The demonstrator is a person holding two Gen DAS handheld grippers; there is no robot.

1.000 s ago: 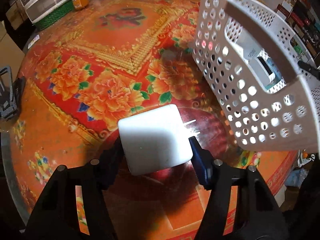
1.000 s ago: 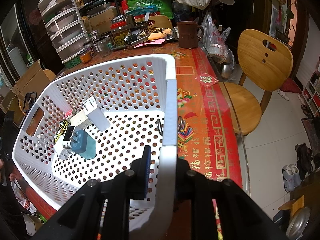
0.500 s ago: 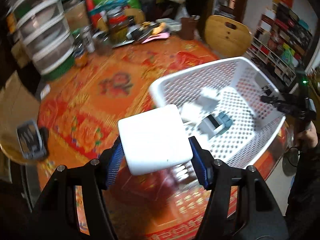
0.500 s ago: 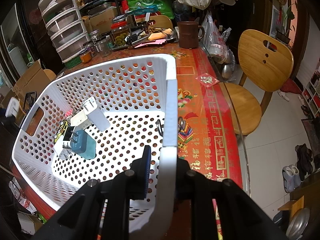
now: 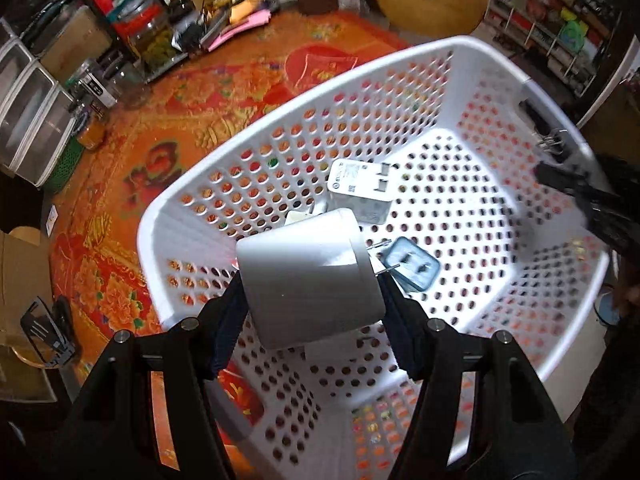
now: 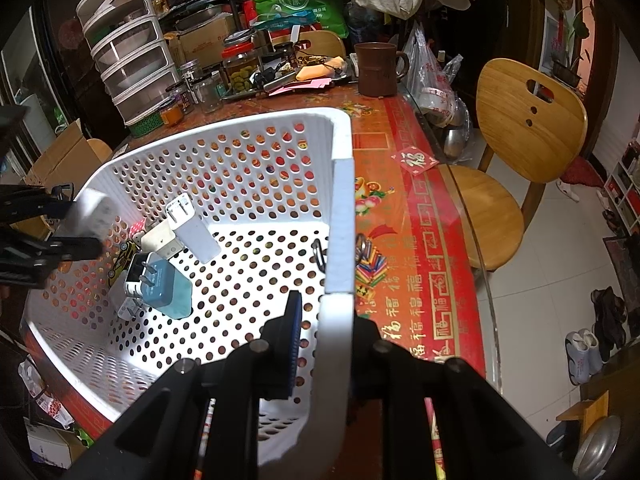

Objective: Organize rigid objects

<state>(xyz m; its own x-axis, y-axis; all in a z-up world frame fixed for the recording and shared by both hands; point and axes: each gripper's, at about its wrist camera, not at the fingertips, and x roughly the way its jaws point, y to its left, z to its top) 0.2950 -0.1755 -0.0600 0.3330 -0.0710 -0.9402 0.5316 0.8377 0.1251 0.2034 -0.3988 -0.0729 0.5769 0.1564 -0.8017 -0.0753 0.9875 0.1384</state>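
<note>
The white basket (image 6: 256, 184), its wall clenched by the right claw (image 6: 324, 336), holds several chargers (image 6: 168, 284); the left claw (image 5: 312, 312) grips a white charger (image 5: 308, 280).

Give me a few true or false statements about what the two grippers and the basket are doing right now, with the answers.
1. The left gripper holds a white charger over the basket. True.
2. The right gripper is open and clear of the basket. False: it is shut on the basket's wall.
3. The basket has nothing in it. False: a blue charger and white adapters lie inside.
4. A brown mug stands on the table beyond the basket. True.
5. The white charger already rests on the basket floor. False: it is in the left gripper, above the floor.
</note>
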